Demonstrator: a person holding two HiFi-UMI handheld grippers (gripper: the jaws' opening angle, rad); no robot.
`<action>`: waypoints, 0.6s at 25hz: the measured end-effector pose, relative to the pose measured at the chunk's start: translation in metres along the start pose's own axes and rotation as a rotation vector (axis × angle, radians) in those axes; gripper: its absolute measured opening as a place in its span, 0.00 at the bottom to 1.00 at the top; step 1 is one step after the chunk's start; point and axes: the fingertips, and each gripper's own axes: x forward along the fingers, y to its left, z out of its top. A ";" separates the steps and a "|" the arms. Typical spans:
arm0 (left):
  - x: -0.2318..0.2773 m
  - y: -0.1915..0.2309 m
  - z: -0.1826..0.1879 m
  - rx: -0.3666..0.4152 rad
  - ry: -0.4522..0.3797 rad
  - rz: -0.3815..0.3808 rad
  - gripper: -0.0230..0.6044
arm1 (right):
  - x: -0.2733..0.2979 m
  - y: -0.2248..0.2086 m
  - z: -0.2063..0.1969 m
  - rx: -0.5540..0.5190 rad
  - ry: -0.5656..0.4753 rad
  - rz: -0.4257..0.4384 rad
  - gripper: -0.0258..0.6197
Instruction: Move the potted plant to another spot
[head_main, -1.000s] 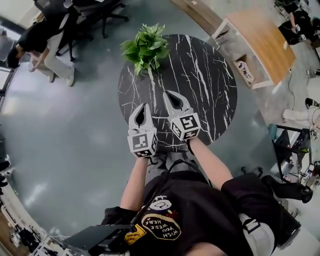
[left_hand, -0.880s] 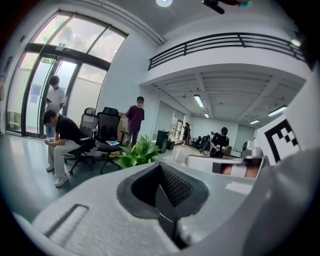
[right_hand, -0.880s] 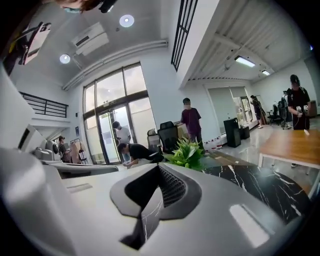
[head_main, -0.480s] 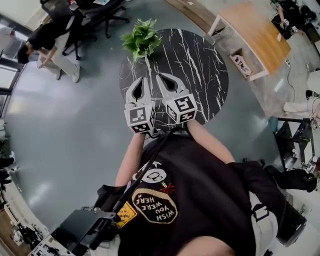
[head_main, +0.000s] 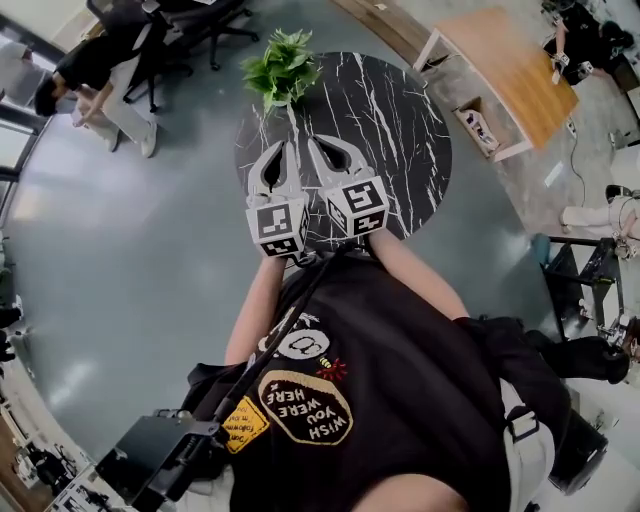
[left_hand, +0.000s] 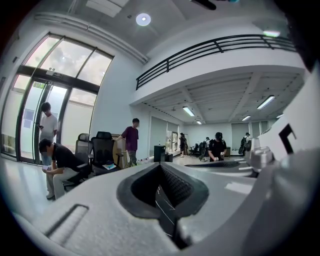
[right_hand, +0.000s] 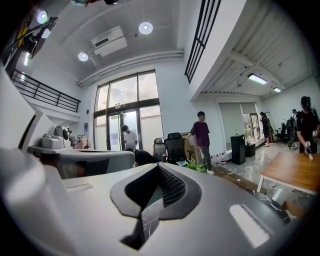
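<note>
We've got our leafy green potted plant (head_main: 283, 65) sitting on the round black marble table (head_main: 400, 110), at its far-left edge, pot hidden under leaves.

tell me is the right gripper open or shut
Shut: the right gripper has jaws meeting at the tips, nothing between them.

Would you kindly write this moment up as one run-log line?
left gripper: shut, empty | right gripper: shut, empty | both: over near side of table | potted plant: at far edge, untouched
</note>
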 end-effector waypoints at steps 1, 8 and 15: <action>0.000 0.000 -0.002 0.002 0.004 -0.002 0.04 | 0.000 0.000 0.000 0.003 0.000 -0.001 0.04; -0.004 -0.001 -0.010 0.008 0.020 -0.012 0.04 | -0.002 -0.004 -0.003 0.027 -0.003 -0.016 0.04; -0.011 -0.004 -0.011 -0.002 0.019 -0.011 0.04 | -0.010 0.000 -0.004 0.030 -0.001 -0.018 0.04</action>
